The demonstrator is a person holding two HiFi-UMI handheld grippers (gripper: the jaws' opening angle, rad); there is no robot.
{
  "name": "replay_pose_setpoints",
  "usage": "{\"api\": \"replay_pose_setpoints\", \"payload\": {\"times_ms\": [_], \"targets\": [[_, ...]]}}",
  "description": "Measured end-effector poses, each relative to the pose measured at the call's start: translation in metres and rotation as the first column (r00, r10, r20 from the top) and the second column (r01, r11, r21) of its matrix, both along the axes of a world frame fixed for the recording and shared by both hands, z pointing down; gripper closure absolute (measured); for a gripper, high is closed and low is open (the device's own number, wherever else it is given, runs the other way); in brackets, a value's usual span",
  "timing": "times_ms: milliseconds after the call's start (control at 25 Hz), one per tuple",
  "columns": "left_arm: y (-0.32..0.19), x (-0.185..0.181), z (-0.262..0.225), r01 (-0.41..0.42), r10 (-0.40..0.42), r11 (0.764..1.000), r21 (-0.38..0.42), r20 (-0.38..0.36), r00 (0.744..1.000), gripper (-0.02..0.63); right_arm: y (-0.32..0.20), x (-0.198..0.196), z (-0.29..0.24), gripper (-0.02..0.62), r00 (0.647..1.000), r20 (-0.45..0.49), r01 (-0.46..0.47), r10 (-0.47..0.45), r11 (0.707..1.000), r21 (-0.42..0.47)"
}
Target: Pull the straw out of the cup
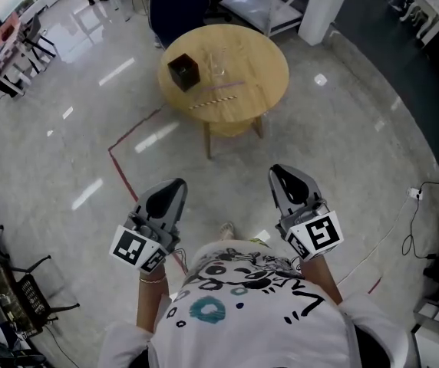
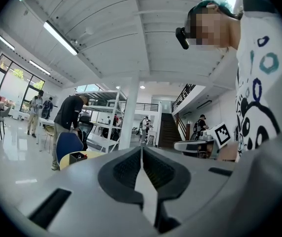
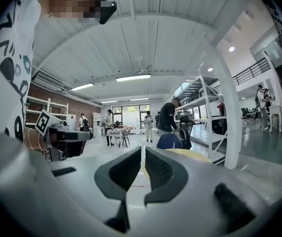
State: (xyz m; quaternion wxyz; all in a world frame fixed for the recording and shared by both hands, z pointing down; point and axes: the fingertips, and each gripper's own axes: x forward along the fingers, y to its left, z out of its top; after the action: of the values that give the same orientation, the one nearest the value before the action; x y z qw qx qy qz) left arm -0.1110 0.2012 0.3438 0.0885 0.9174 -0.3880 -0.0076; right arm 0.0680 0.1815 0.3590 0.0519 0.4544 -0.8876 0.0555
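Observation:
A round wooden table (image 1: 265,67) stands well ahead of me on the floor. On it sits a clear cup (image 1: 219,64), faint against the wood, and a striped straw (image 1: 216,96) lies flat on the tabletop in front of the cup. My left gripper (image 1: 175,186) and right gripper (image 1: 281,172) hang close to my body, far short of the table, both pointing toward it. The left gripper (image 2: 141,154) is shut with nothing between its jaws, and the right gripper (image 3: 143,154) is shut and holds nothing either.
A black box (image 1: 183,70) sits on the table's left side. A blue chair (image 1: 175,6) stands behind the table, and a white pillar (image 1: 323,6) rises at the back right. Red tape lines (image 1: 123,171) cross the grey floor. People stand by shelves (image 2: 69,115) in the distance.

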Motion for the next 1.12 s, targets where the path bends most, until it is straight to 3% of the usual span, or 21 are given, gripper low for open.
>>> {"api": "replay_pose_setpoints", "payload": {"times_ms": [600, 1120], "targets": [[-0.031, -0.003, 0.025, 0.004, -0.005, 0.998, -0.058, -0.007, 1.0, 0.58, -0.039, -0.007, 0.007, 0.566, 1.0, -0.03, 0.003, -0.003, 1.0, 0.009], [-0.105, 0.006, 0.028, 0.042, -0.044, 0.997, -0.068, -0.023, 0.999, 0.58, -0.117, -0.004, 0.014, 0.566, 0.997, -0.047, 0.069, -0.069, 0.998, -0.003]]}}
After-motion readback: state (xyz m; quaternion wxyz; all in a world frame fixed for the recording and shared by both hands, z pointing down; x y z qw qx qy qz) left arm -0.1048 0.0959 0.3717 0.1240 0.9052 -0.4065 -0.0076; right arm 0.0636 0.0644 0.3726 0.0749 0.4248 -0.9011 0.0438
